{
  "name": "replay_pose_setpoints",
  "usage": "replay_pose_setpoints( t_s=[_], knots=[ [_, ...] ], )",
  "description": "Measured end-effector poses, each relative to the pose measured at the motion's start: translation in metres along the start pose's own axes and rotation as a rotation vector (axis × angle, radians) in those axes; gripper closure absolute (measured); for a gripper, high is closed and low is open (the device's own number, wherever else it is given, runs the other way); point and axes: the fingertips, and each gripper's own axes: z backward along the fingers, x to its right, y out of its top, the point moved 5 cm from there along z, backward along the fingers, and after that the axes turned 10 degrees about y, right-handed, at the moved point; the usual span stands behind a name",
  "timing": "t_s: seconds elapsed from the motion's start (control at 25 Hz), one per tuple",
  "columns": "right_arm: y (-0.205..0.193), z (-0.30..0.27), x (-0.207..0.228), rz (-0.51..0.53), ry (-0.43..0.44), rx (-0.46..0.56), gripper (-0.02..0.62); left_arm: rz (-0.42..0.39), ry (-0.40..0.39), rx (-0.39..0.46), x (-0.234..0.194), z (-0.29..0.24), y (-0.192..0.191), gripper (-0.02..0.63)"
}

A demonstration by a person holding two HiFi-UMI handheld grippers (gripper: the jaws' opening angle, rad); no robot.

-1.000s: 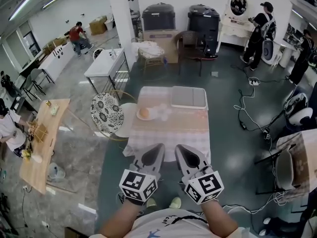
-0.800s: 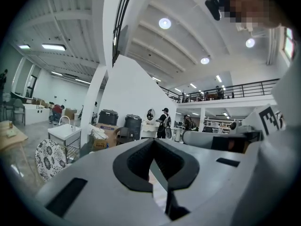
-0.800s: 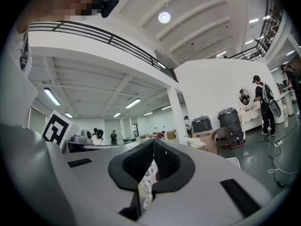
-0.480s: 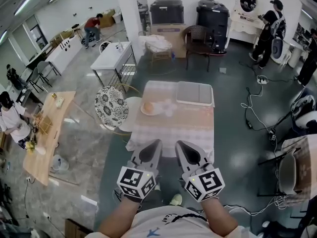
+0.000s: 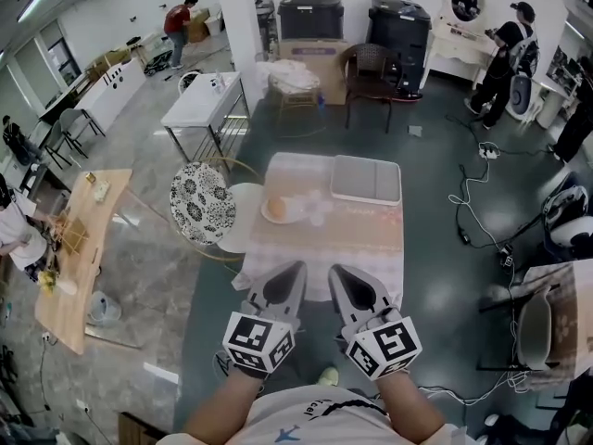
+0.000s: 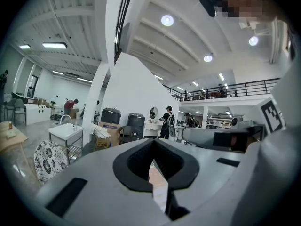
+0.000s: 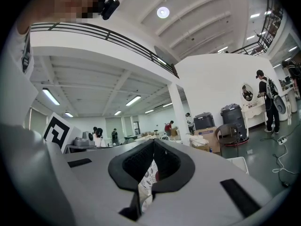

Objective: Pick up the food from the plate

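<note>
The food, a small round tan piece, sits on the plate, which lies on the tabletop. We judge this to be the approach, with both tools well short of the plate, on our side of it. The left tool has its jaws pressed together with nothing between them, and so has the right tool. The left tool lines up nearest the plate, so we would use it. We should spread its jaws wide before descending, stay clear of the tray beyond and right of the plate, and close gently around the food's middle so it neither squashes nor rolls.
</note>
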Motion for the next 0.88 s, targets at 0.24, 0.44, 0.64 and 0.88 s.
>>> replay_pose_setpoints(
  t_s=[0.24, 0.44, 0.64, 0.88],
  knots=[
    [-0.012, -0.058, 0.020, -0.017, -0.024, -0.036, 0.580, -0.022, -0.010, -0.022, -0.046, -0.040, -0.003, 0.601],
    [-0.018, -0.109, 0.038, -0.013, -0.047, -0.058, 0.580, -0.045, -0.032, -0.037, -0.088, -0.079, 0.000, 0.601],
    [-0.021, -0.151, 0.049, -0.024, -0.088, -0.065, 0.580, -0.063, -0.065, -0.050, -0.123, -0.105, 0.001, 0.601],
    [-0.035, -0.184, 0.050, -0.038, -0.100, -0.097, 0.580, -0.068, -0.065, -0.076, -0.160, -0.125, -0.009, 0.601]
  ],
)
